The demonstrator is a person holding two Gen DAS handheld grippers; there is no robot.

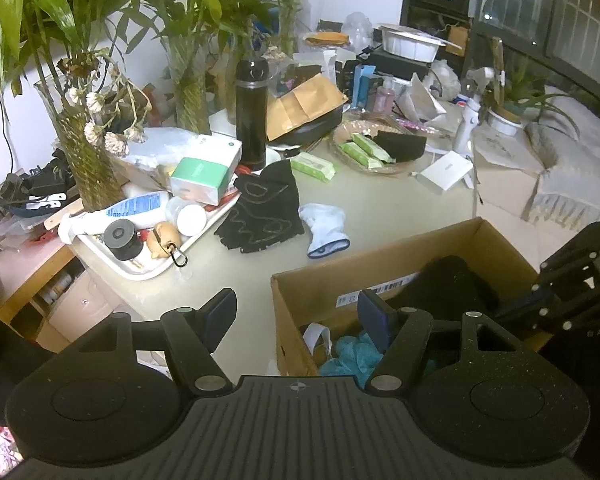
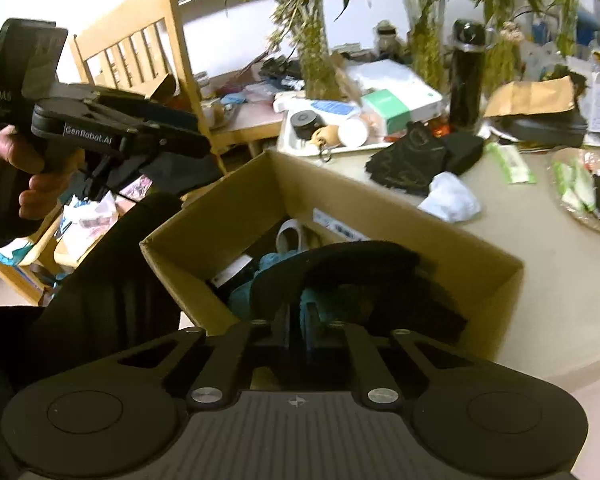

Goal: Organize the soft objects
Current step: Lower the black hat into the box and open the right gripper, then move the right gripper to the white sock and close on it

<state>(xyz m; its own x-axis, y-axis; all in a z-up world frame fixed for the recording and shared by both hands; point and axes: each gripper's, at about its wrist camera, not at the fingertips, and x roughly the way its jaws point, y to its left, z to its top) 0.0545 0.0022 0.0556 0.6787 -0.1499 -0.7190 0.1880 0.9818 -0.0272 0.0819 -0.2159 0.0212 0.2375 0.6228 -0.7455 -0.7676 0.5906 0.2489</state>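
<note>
Left wrist view: left gripper (image 1: 296,314) open, empty, hovering at the near-left corner of the cardboard box (image 1: 380,256). Black glove (image 1: 266,212) and white glove (image 1: 326,228) lie touching on the worktop (image 1: 400,200), far of box.

Right wrist view: right gripper (image 2: 298,322) closed over the box interior, above teal fabric (image 2: 260,280); whether it pinches anything, can't tell. Step looks like a drop-off; next, reach for the gloves.

Plain matt brown cardboard box (image 1: 384,256), fuzzy teal cloth (image 1: 350,354) stuffed inside. Black fabric glove (image 1: 260,210) with thin stitching, soft white knit glove (image 1: 326,229), glossy black flask (image 1: 251,114), smooth white plastic tray (image 1: 140,270), pale wooden chair (image 2: 134,50).
</note>
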